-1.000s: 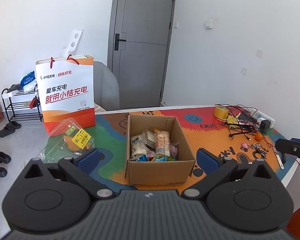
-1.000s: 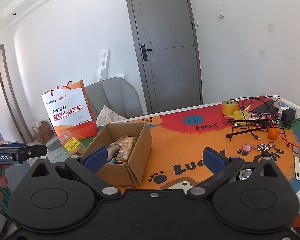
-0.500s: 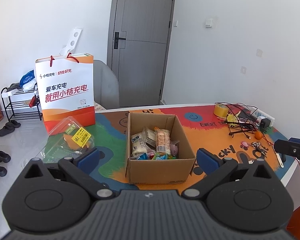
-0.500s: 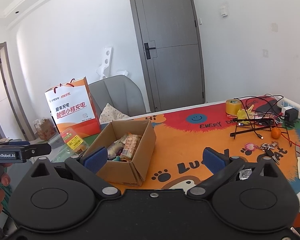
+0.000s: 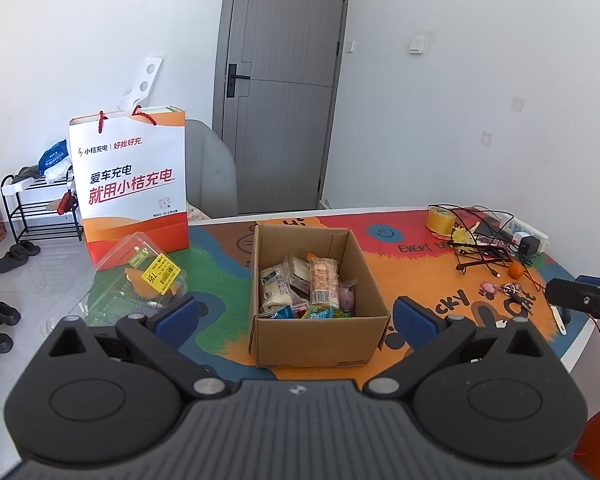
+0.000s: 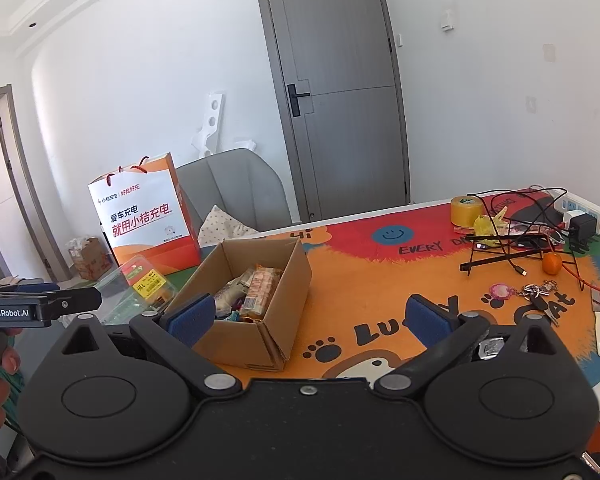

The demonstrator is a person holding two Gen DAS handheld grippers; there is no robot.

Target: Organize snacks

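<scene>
Both claws I hold above the near edge of the table (image 5: 412, 236), and both stand spread wide with nothing between the blue pads: the left claw (image 5: 296, 314) faces straight at the cardboard box (image 5: 320, 336), the right claw (image 6: 308, 316) looks at the same box from its right side. Snacks (image 5: 308, 284) in wrappers lie inside the box, which sits open on the colourful mat, a little left of the middle of the table. Just beside the box, to its left, lies a clear plastic container (image 5: 140, 280) with a yellow label, and behind that stands an orange and white paper bag (image 5: 130, 184). Far on the right side I see a roll of yellow tape (image 6: 466, 210), some cables (image 6: 512, 232) and a small orange (image 6: 552, 263).
</scene>
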